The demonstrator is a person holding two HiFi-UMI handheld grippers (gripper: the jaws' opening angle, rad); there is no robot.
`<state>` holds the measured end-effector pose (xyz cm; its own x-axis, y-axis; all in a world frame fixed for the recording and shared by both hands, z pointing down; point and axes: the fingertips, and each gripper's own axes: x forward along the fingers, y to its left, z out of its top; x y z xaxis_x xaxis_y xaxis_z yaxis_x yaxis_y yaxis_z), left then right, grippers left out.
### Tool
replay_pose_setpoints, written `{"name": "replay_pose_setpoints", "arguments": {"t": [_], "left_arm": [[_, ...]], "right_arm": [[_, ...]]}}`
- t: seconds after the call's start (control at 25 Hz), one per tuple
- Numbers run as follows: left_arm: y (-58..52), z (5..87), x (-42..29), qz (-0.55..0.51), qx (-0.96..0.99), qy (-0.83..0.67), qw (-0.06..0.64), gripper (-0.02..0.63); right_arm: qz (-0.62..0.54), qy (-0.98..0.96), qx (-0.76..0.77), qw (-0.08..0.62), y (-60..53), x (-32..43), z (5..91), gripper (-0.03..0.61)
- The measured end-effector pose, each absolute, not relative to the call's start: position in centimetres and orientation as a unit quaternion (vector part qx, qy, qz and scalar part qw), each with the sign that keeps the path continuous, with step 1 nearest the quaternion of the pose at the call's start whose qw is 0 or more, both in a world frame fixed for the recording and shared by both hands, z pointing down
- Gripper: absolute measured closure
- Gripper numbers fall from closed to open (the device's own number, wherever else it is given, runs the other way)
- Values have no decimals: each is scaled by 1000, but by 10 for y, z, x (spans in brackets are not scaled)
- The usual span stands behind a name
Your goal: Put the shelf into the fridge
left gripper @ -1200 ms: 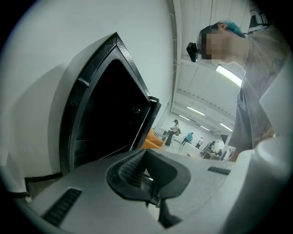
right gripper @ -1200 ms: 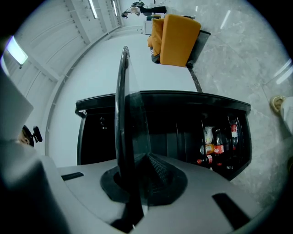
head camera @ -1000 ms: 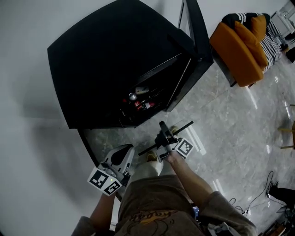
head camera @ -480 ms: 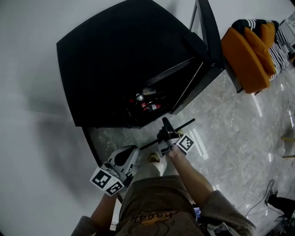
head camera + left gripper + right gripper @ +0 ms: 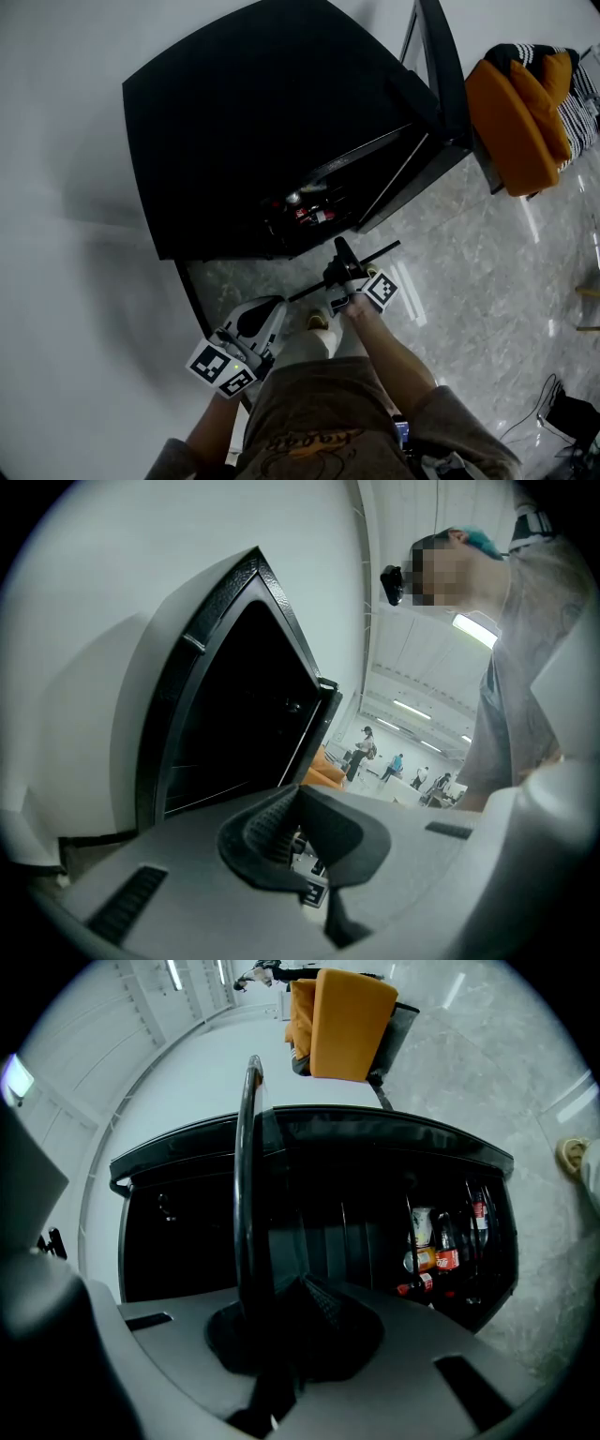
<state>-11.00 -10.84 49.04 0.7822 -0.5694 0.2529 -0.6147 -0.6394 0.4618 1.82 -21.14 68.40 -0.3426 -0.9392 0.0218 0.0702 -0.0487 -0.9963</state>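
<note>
The right gripper (image 5: 340,269), clenched on the shelf (image 5: 380,253), is edging closer to the fridge (image 5: 253,131), whose open front is lying at its eleven o'clock. The left gripper (image 5: 261,317) is trailing at its seven o'clock, jaws pressed together on nothing. Insertion is probably nearing.

Fridge (image 5: 272,122): far centre, door (image 5: 441,75) open at its right side. Bottles (image 5: 305,211): inside, by the near edge of the opening. Shelf (image 5: 380,253): just near of the opening, clamped in the right gripper (image 5: 339,270). Left gripper (image 5: 262,314): left of the shelf and nearer. Armchair (image 5: 520,112): far right, beyond the door.
</note>
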Motion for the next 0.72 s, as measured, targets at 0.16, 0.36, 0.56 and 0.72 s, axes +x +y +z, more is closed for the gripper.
{"name": "replay_pose_setpoints", "arguments": {"t": [0.16,0.36,0.56,0.72], "left_arm": [[-108,489,-109,42,903,-328,275,609],[-113,488,-106,39,902,-328,278,609],[-115,488,-101,42,902,-327,279,609],[-117,491,-102,43,901,-330,279,609]], "right_arm": [[-608,549,-395,416,-205,21,681,549],[-613,545,-391,418,-199,28,680,549],[-612,551,-385,418,-204,25,678,549],[-612,553,-379,419,-213,21,681,549]]}}
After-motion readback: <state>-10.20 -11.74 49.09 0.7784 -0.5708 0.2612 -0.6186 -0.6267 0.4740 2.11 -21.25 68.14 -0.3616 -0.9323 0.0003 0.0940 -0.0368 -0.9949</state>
